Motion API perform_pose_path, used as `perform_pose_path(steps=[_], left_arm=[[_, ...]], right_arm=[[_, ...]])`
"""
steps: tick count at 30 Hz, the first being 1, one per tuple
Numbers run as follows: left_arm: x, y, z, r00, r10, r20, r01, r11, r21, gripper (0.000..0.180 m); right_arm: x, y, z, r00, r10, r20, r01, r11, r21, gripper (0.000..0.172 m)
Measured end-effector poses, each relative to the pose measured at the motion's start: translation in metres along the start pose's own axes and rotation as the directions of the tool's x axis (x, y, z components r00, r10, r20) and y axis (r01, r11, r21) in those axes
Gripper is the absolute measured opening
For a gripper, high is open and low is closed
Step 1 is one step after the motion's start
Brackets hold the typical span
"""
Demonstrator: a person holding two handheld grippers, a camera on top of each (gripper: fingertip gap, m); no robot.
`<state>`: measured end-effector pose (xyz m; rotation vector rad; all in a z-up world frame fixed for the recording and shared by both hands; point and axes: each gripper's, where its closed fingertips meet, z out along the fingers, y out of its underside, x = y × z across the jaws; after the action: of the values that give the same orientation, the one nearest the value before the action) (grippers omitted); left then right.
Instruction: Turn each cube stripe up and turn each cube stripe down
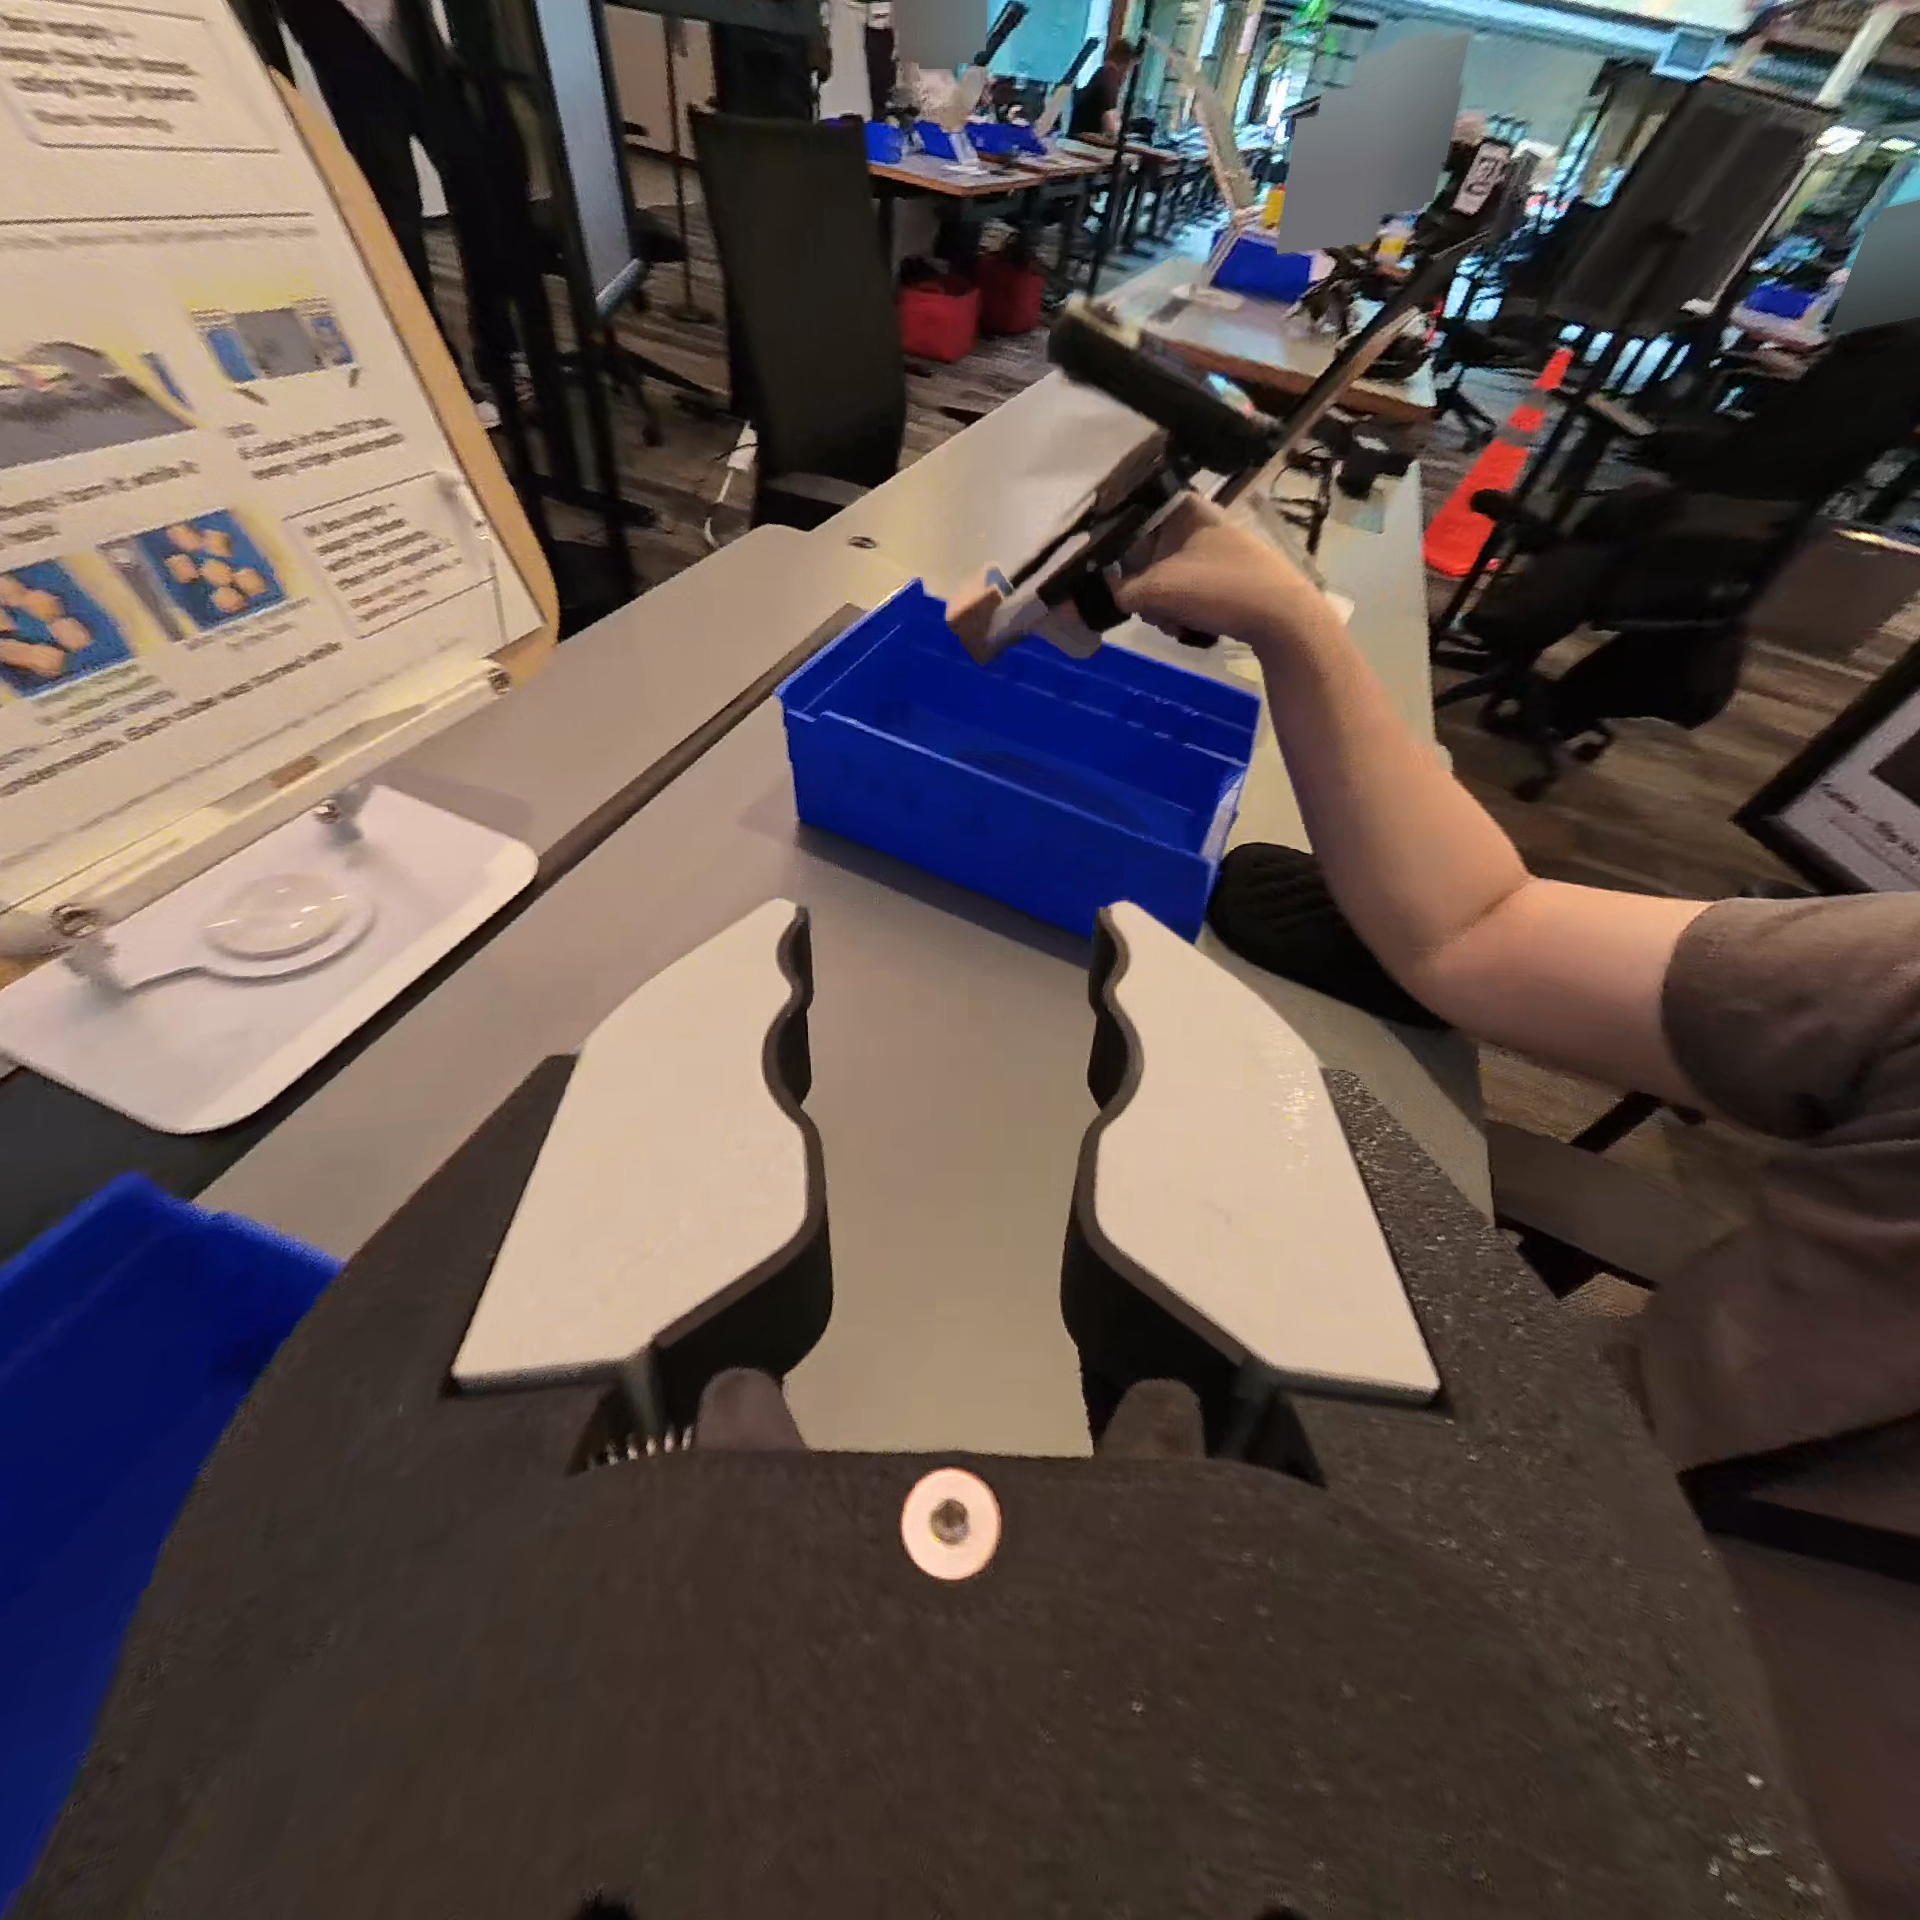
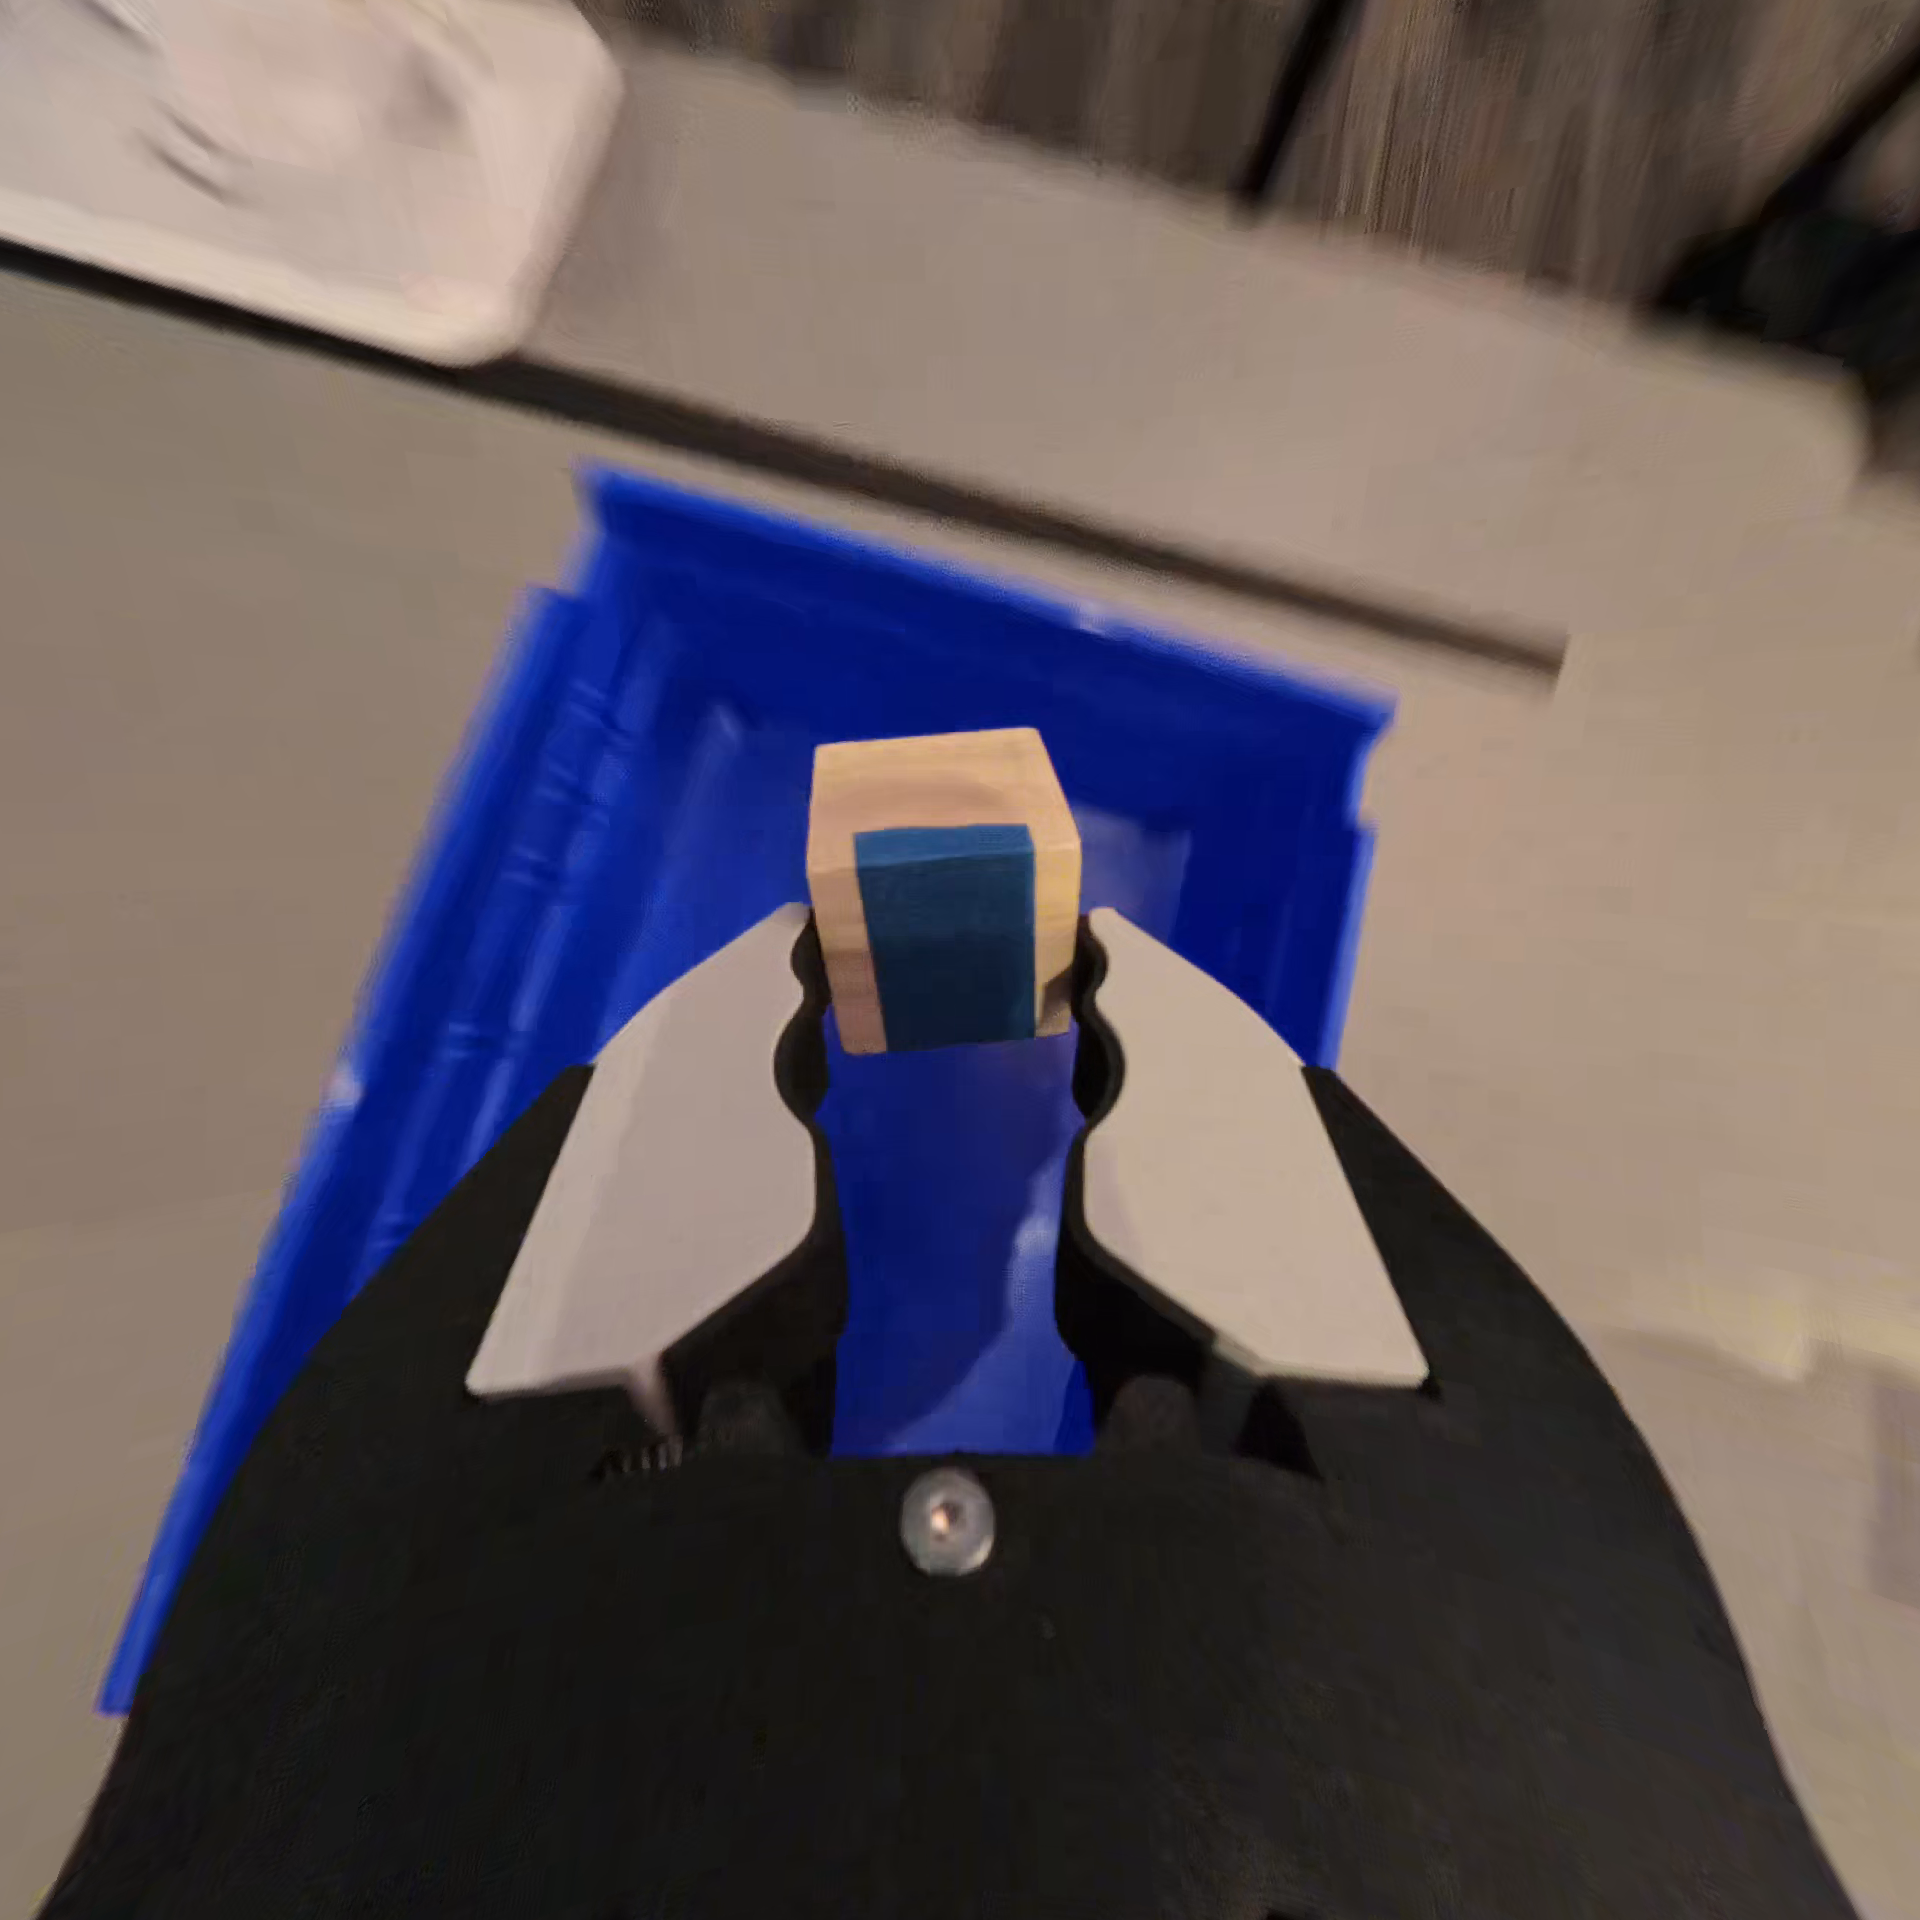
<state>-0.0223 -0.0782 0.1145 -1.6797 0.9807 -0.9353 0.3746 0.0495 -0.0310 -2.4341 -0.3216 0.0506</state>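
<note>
at the left edge of the desk [image 1: 644, 727] a tilted instruction board [image 1: 208, 416] stands on a white base plate [image 1: 312, 997], and a corner of a second blue bin [image 1: 125, 1403] pokes in low beside the left claw. a dark seam [image 1: 665, 769] runs across the desk between the base plate and the middle.

the left claw [image 1: 948, 935] hovers over bare grey desk, its fingers [image 1: 686, 1122] well apart with nothing between them. the stretch of desk from its tips to the near wall of the blue bin [image 1: 997, 821] is open.

the blue bin sits near the middle of the desk, with its right end close to the desk's right edge. its rim is stepped, and ridges line the inside of its walls. a black mesh object [image 1: 1299, 935] lies just beside the bin's right end, under the person's forearm [image 1: 1382, 831].

the right claw [image 2: 948, 935] hangs above the bin's far rim. it is clamped on a wooden cube [image 2: 925, 790], both pads pressing on the cube's sides. the cube's blue stripe [image 2: 951, 935] faces back toward the wrist camera. the cube is clear of the bin's walls, with the far corner [image 2: 1351, 727] beyond it.

beyond the desk's far edge lies wooden floor [image 2: 1455, 104].
</note>
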Motion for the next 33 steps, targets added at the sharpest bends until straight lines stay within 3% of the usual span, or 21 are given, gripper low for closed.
perform_pose_path(steps=[1, 4, 9, 17, 24, 28, 30, 33], left_arm=[[-0.003, 0.002, -0.003, 1.0, -0.002, 0.017, 0.002, 1.0, -0.012, 0.051], [-0.013, 0.005, -0.012, 0.997, -0.006, 0.083, 0.009, 0.999, -0.036, 0.05], [-0.032, 0.012, -0.022, 0.984, -0.025, 0.176, 0.037, 0.997, -0.064, 0.05], [-0.072, 0.038, -0.042, 0.926, -0.007, 0.377, 0.082, 0.979, -0.184, 0.051], [-0.131, 0.091, -0.075, 0.815, 0.14, 0.563, 0.14, 0.894, -0.425, 0.048], [-0.151, 0.12, -0.058, 0.846, 0.247, 0.472, 0.056, 0.84, -0.54, 0.047], [-0.154, 0.14, -0.042, 0.878, 0.299, 0.373, -0.013, 0.794, -0.607, 0.052], [-0.165, 0.171, -0.026, 0.878, 0.403, 0.26, -0.12, 0.709, -0.695, 0.05]], right_arm=[[0.008, 0.019, 0.017, 0.998, 0.059, 0.023, -0.056, 0.993, -0.1, 0.046], [0.015, 0.063, 0.049, 0.99, 0.136, 0.032, -0.117, 0.935, -0.334, 0.047], [0.022, 0.092, 0.07, 0.991, 0.12, -0.064, -0.136, 0.869, -0.476, 0.047], [0.025, 0.08, 0.068, 0.988, 0.121, -0.101, -0.152, 0.892, -0.426, 0.051], [0.006, 0.025, 0.032, 0.996, 0.091, -0.025, -0.094, 0.981, -0.171, 0.053], [-0.012, 0.019, 0.032, 0.999, 0.039, 0.037, -0.033, 0.987, -0.158, 0.053], [-0.015, 0.021, 0.036, 0.999, 0.021, 0.049, -0.012, 0.984, -0.175, 0.054], [-0.016, 0.028, 0.041, 0.999, -0.009, 0.045, 0.019, 0.976, -0.216, 0.055]])
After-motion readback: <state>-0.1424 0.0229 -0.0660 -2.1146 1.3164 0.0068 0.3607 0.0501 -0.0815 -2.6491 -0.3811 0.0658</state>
